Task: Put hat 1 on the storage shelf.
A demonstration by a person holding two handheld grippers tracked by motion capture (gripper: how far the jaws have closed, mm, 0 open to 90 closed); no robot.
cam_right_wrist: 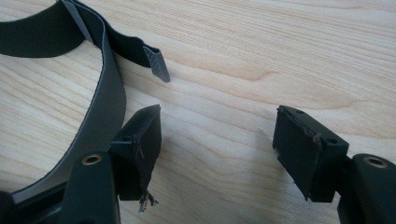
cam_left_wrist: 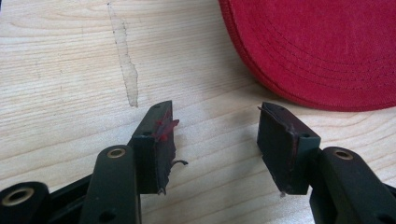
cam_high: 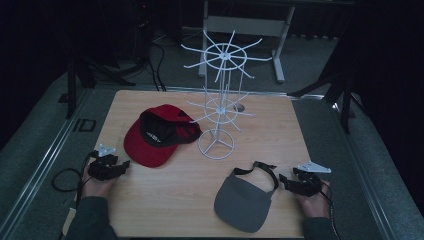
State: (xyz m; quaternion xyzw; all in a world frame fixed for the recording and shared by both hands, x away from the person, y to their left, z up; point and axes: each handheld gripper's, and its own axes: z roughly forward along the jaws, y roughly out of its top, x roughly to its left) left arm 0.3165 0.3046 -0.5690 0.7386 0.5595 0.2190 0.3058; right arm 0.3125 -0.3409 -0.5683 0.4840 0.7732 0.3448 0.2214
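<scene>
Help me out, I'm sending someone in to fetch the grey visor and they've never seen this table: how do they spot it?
Start at the white wire rack standing at the middle of the wooden table. Come toward the near right corner, where the grey visor lies flat beside the right claw. Unlike the red cap left of the rack, it has no crown, just a brim and a thin open strap.

Your red cap lies upside down on the table's left half, its black lining facing up and its brim pointing toward you; in the left gripper view the stitched red brim lies flat on the wood. Your grey visor lies flat at the near right, brim toward you, its dark strap looped behind it.
</scene>
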